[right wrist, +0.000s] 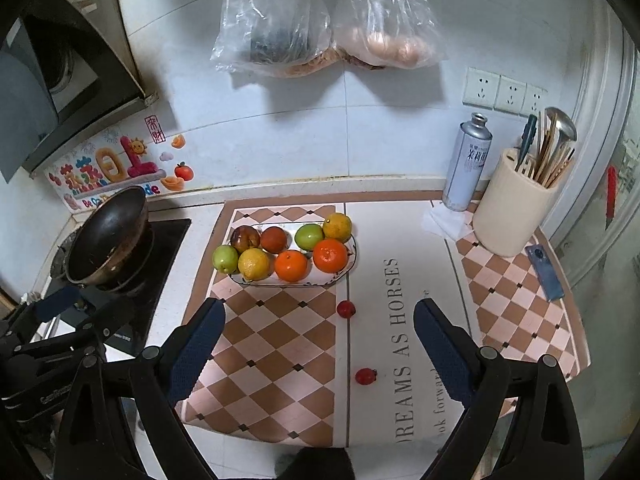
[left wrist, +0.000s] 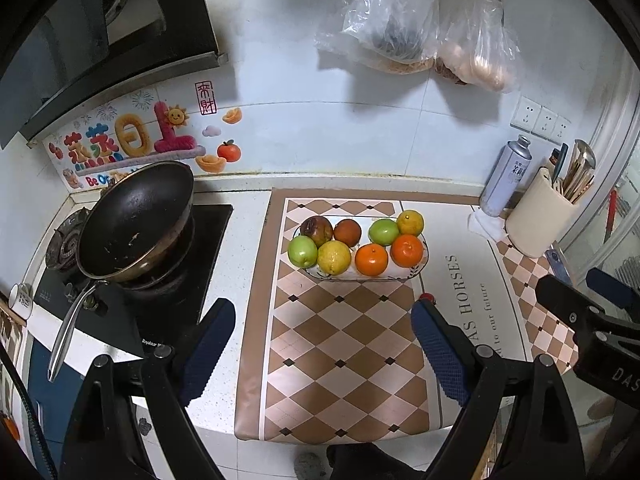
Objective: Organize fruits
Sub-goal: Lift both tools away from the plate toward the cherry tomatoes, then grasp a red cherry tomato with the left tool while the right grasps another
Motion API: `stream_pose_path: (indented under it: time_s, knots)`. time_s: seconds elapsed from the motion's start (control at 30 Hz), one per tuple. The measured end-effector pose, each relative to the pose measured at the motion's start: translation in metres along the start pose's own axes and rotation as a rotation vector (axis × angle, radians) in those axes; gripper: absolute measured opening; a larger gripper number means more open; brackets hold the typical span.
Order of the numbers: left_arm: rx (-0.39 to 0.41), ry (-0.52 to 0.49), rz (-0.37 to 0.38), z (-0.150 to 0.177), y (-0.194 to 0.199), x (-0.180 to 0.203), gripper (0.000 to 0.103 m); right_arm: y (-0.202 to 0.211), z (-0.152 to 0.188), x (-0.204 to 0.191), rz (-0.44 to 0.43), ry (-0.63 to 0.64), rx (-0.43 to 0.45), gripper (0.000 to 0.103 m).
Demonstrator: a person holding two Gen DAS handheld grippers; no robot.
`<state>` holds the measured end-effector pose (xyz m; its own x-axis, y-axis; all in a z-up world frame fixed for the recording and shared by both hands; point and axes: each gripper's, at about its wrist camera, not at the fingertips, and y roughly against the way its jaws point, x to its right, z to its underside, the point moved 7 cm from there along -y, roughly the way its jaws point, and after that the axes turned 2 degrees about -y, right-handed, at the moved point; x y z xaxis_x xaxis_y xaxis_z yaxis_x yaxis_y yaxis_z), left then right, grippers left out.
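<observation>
Left wrist view: your left gripper hangs above the checkered mat, jaws spread wide with nothing between them. The plate at the mat's far end carries eight fruits, touching in two rows. A wok sits on the stove to the left.

Right wrist view: your right gripper is likewise wide and empty. Two small red fruits lie loose on the mat, apart from the plate. A utensil holder stands far right.
</observation>
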<state>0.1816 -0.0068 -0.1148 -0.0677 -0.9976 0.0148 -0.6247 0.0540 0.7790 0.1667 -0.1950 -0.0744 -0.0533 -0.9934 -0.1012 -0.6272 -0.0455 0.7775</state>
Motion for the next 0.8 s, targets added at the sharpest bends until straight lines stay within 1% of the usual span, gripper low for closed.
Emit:
stream_pose_path:
  time_s: [0.07, 0.17, 0.2, 0.23, 0.27, 0.3, 0.37, 0.4, 0.43, 0.47, 0.53, 0.57, 0.63, 0.67, 0.7, 0.77, 0.8]
  knots:
    - [-0.004, 0.007, 0.000, 0.000, -0.001, 0.000, 0.090, -0.006, 0.000, 0.005, -0.006, -0.014, -0.013, 0.097]
    - [-0.019, 0.015, 0.000, -0.006, -0.011, 0.003, 0.090, -0.027, 0.004, 0.020, -0.039, -0.064, -0.065, 0.097]
    - [-0.025, 0.006, -0.011, -0.008, -0.018, 0.005, 0.096, -0.037, 0.006, 0.026, -0.041, -0.080, -0.086, 0.097]
    - [-0.032, -0.004, -0.025, -0.010, -0.025, 0.007, 0.102, -0.053, 0.012, 0.038, -0.028, -0.104, -0.114, 0.097]
    - [-0.041, -0.027, -0.044, -0.012, -0.035, 0.011, 0.103, -0.066, 0.017, 0.046, -0.009, -0.118, -0.134, 0.097]
    - [-0.050, -0.043, -0.061, -0.013, -0.045, 0.014, 0.103, -0.080, 0.022, 0.055, 0.008, -0.127, -0.158, 0.097]
    - [-0.076, -0.072, -0.083, -0.016, -0.065, 0.022, 0.103, -0.119, 0.042, 0.074, 0.045, -0.138, -0.236, 0.097]
    - [-0.096, -0.084, -0.090, -0.016, -0.078, 0.026, 0.103, -0.133, 0.050, 0.079, 0.053, -0.139, -0.268, 0.097]
    - [-0.113, -0.090, -0.090, -0.016, -0.088, 0.029, 0.103, -0.156, 0.064, 0.085, 0.053, -0.146, -0.318, 0.096]
    - [-0.137, -0.103, -0.085, -0.015, -0.101, 0.035, 0.103, -0.168, 0.072, 0.089, 0.046, -0.153, -0.340, 0.094]
    - [-0.180, -0.130, -0.091, -0.014, -0.125, 0.045, 0.103, -0.197, 0.094, 0.096, 0.051, -0.156, -0.403, 0.081]
    - [-0.216, -0.150, -0.084, -0.011, -0.141, 0.054, 0.103, -0.211, 0.104, 0.098, 0.040, -0.163, -0.439, 0.077]
    - [-0.259, -0.167, -0.080, -0.007, -0.161, 0.064, 0.103, -0.231, 0.121, 0.102, 0.021, -0.182, -0.489, 0.068]
    - [-0.292, -0.175, -0.076, -0.003, -0.174, 0.070, 0.103, -0.239, 0.128, 0.103, 0.010, -0.182, -0.508, 0.065]
    - [-0.325, -0.180, -0.063, 0.001, -0.186, 0.077, 0.103, -0.244, 0.133, 0.103, 0.002, -0.176, -0.519, 0.060]
    - [-0.366, -0.186, -0.054, 0.007, -0.203, 0.086, 0.103, -0.253, 0.139, 0.102, -0.018, -0.146, -0.544, 0.053]
    - [-0.388, -0.186, -0.042, 0.010, -0.210, 0.090, 0.103, -0.257, 0.142, 0.099, -0.035, -0.130, -0.557, 0.045]
